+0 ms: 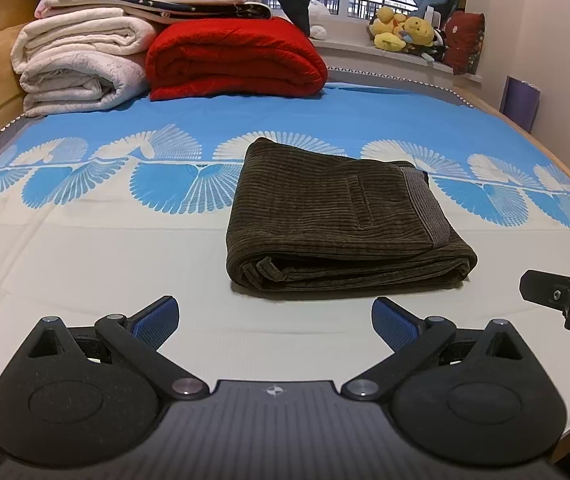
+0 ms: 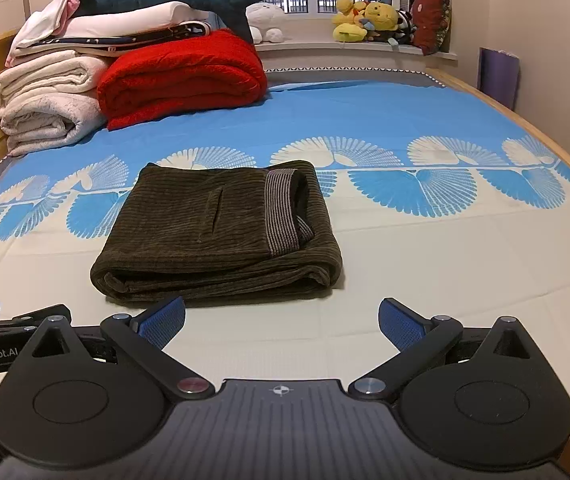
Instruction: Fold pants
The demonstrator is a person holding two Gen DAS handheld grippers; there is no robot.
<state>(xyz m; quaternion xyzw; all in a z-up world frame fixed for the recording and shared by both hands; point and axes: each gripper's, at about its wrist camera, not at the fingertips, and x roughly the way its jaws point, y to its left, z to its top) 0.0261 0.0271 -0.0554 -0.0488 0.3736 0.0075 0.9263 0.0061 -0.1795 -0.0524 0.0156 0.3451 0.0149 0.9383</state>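
Dark olive corduroy pants (image 1: 341, 216) lie folded into a compact stack on the bed, striped waistband lining showing on the right side; they also show in the right wrist view (image 2: 213, 240). My left gripper (image 1: 275, 320) is open and empty, hovering just in front of the stack's near edge. My right gripper (image 2: 281, 320) is open and empty, just in front of the stack's near right corner. Part of the right gripper shows at the right edge of the left wrist view (image 1: 565, 296).
Bed sheet (image 1: 85, 248) is white with a blue feather pattern. A red blanket (image 1: 237, 60) and cream folded blankets (image 1: 77, 64) are stacked at the back left. Plush toys (image 1: 401, 32) sit on the windowsill. Wooden bed frame (image 2: 557, 148) on the right.
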